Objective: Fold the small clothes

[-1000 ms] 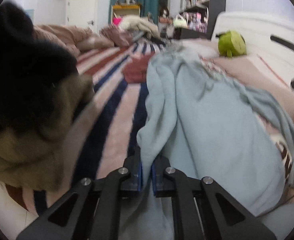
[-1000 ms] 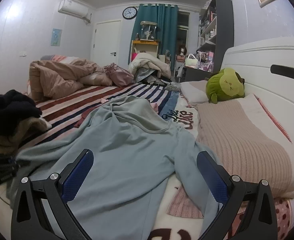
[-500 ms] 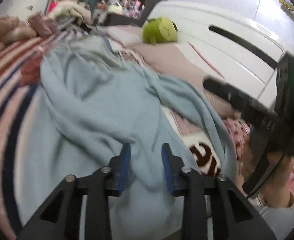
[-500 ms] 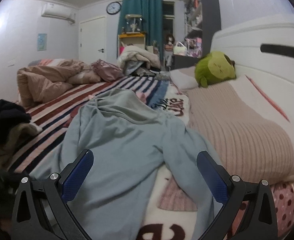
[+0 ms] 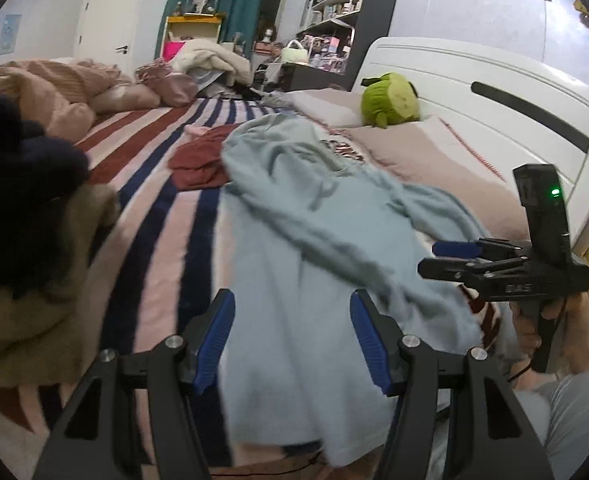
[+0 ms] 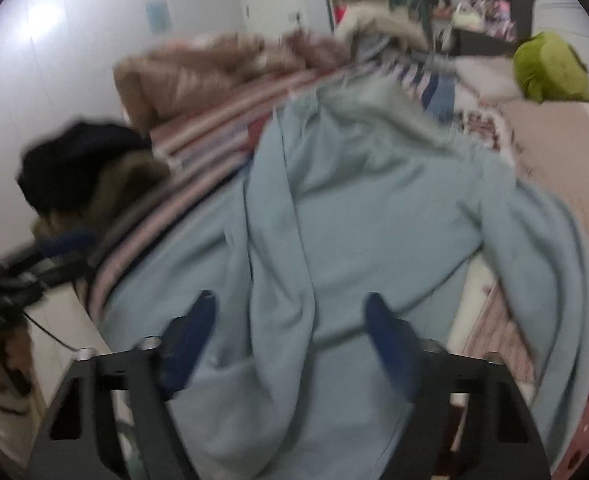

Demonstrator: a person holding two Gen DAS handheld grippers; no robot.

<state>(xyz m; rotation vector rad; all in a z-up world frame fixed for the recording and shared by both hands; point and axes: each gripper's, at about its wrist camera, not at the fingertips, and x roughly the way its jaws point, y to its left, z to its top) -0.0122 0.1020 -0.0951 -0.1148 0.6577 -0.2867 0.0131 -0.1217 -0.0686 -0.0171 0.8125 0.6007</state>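
Left wrist view: the left gripper [image 5: 292,336] hovers with its blue-padded fingers [image 5: 216,332] parted, having just been opening, and the pale blue fleece garment [image 5: 294,240] lies below the gap, untouched by either pad. This garment is spread lengthwise on the striped pink, red and navy bedspread [image 5: 150,216], its far end near a dark red cloth [image 5: 198,164]. A green plush toy [image 5: 390,98] sits by the white headboard [image 5: 474,80]. At right, a person's hand [image 5: 550,320] grips the right gripper [image 5: 446,258], seen from the side. Right wrist view (blurred): the right gripper [image 6: 290,332] has just been narrowing its fingers [image 6: 386,332], which stand apart over a raised fold of the pale blue fleece garment [image 6: 366,184], not pressing on it
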